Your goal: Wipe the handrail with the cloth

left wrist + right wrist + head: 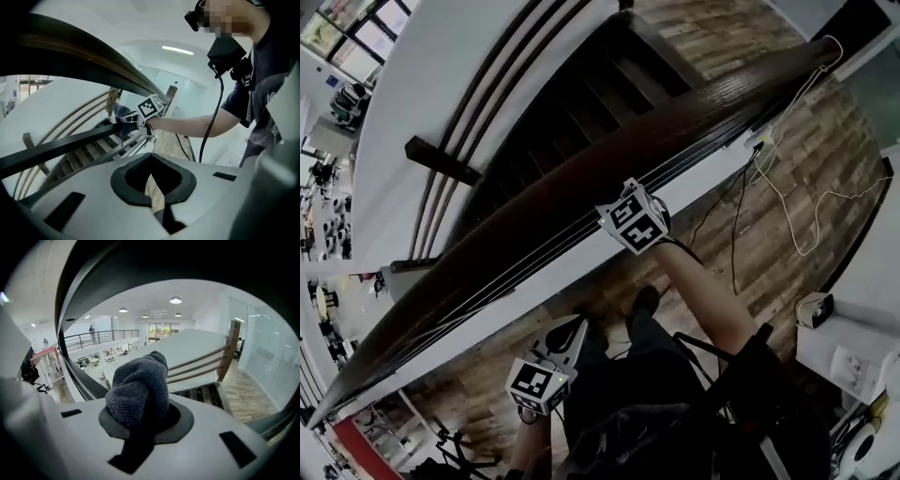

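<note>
Handrail (581,192) of dark wood runs across the head view from 7 o'clock up to 1 o'clock, with thin dark rails beneath it and a white ledge below those. Beyond it, toward 12 o'clock, dark stairs (581,94) drop away.

The right gripper (630,217) sits near the middle of that view, its marker cube tight against the lower edge of the handrail, with the person's forearm (708,300) reaching down to 5 o'clock behind it. Its jaws are clamped on the cloth (139,387), a dark grey towelling bundle that bulges up out of them in a rounded wad. Seen from the left gripper's camera, the cloth lies close under the handrail; I cannot tell whether it actually touches the wood.

The left gripper (567,339) hangs lower, at 7 o'clock from the right one and well apart from the handrail. Its jaws are drawn in to a thin slit, with nothing between them, only a sliver of plank floor (806,178) showing through.

Black and white cables (787,197) trail over that floor at 3 o'clock.
</note>
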A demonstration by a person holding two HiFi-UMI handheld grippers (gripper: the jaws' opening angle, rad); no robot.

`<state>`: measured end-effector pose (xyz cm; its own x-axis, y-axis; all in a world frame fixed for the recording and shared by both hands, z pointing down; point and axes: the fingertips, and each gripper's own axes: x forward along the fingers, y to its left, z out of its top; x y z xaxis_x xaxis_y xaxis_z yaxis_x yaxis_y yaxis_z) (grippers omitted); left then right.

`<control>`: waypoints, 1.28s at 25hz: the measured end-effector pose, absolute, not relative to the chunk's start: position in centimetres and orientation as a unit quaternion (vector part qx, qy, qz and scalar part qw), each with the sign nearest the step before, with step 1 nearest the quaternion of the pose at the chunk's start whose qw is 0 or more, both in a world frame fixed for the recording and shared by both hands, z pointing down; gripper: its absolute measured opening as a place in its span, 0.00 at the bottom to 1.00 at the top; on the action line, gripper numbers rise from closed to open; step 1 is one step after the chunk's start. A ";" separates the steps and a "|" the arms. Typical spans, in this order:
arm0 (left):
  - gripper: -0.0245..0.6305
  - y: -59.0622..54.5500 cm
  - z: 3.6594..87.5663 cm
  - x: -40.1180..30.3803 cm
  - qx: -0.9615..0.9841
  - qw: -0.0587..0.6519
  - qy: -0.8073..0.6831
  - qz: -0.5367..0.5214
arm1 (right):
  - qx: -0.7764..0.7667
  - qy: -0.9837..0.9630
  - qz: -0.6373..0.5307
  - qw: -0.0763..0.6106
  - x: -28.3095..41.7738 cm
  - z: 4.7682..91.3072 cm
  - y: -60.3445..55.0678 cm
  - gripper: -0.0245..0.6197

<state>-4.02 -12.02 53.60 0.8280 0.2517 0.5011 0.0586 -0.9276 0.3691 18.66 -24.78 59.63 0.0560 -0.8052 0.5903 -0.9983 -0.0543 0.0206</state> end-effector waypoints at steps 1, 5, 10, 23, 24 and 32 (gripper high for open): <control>0.05 -11.2 53.2 -1.8 0.941 0.170 0.096 0.276 | 0.699 -0.640 0.227 0.224 21.6 59.8 -23.6 0.14; 0.05 -9.8 52.1 5.2 0.940 0.187 0.142 0.250 | 0.746 -0.565 0.272 0.224 33.3 60.5 -17.9 0.14; 0.05 -7.3 53.5 11.9 0.931 0.130 0.224 0.256 | 0.785 -0.508 0.281 0.217 45.3 60.9 -11.5 0.14; 0.05 2.6 54.9 29.7 0.938 0.078 0.204 0.271 | 0.823 -0.478 0.250 0.177 68.9 60.5 1.1 0.14; 0.05 3.1 54.9 31.1 0.942 0.077 0.185 0.270 | 0.819 -0.485 0.248 0.179 70.1 60.5 1.8 0.14; 0.05 6.3 51.4 37.7 0.951 0.088 0.085 0.282 | 0.819 -0.487 0.246 0.174 79.6 60.8 7.4 0.14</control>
<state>37.68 6.25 51.35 0.8260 0.2117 0.5224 0.1120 -0.9700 0.2160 79.57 7.41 60.81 0.4035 -0.7128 0.5737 -0.8845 -0.4643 0.0451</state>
